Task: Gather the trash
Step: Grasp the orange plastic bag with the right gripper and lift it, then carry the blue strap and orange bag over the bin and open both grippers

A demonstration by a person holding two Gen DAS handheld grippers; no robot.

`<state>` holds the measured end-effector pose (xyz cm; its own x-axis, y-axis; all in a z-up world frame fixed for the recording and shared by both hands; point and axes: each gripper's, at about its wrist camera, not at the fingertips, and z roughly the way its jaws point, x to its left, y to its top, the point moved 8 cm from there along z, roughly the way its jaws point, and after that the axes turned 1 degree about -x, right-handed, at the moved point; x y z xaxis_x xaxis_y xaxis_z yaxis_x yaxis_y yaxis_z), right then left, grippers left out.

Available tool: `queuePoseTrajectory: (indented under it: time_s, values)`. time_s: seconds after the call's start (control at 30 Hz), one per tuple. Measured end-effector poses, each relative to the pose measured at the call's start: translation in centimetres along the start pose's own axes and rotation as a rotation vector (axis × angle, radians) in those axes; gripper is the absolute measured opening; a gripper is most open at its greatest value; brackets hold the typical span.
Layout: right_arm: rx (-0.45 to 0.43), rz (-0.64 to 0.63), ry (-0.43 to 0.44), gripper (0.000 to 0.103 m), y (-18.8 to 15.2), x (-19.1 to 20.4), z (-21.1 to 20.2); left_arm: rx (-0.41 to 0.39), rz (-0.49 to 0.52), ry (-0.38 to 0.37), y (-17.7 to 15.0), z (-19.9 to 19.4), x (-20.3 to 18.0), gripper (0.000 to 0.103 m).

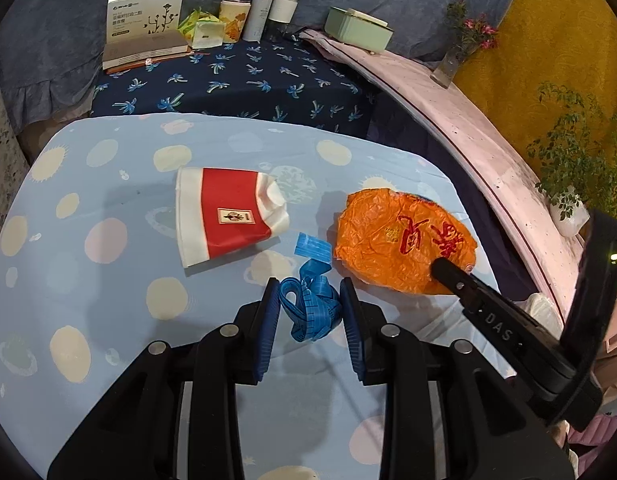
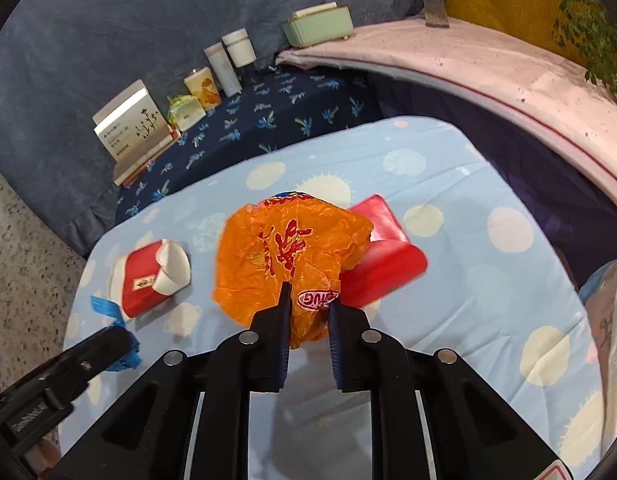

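Left wrist: left claw (image 1: 310, 312) brackets crumpled blue tape (image 1: 308, 308); right claw (image 2: 308, 312) pinches crinkly orange bag (image 2: 284, 256).

Pale green box (image 1: 358, 26) on pink ledge (image 1: 468, 128); open booklet (image 1: 146, 20) on palm-print cloth (image 1: 244, 84).

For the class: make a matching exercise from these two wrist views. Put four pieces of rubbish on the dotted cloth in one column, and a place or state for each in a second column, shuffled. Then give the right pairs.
Column 1
1. blue strap
2. orange plastic bag
3. crushed paper cup
4. red packet

Column 2
A. lies on its side, rim dented, touched by no tool
B. partly hidden behind the bag
C. bunched between the fingers of the left tool
D. its near edge sits between the fingers of the right tool

Pairs: 1-C, 2-D, 3-A, 4-B
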<state>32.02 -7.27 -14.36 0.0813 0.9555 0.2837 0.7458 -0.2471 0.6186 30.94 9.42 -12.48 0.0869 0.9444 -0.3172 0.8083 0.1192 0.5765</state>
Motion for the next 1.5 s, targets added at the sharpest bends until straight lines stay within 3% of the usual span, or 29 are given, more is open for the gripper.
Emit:
queuePoseTrajectory:
  time_s: [0.4,0.73,1.03,1.5]
  values:
    - [-0.201,0.012,0.004,0.015,4.5,-2.2,-11.7,-0.066,0.097,-0.065,0.5,-4.4,-7.7,0.029]
    - [-0.360,0.060,-0.042,0.015,6.8,-7.7,-21.9,-0.120,0.222,-0.165,-0.2,-8.8,-18.0,0.029]
    - [-0.443,0.130,-0.113,0.015,6.2,-14.0,-28.0,-0.125,0.343,-0.237,-3.0,-10.7,-26.6,0.029]
    - [-0.490,0.250,-0.207,0.015,3.6,-23.6,-32.7,-0.090,0.485,-0.325,-7.6,-10.8,-36.4,0.029]
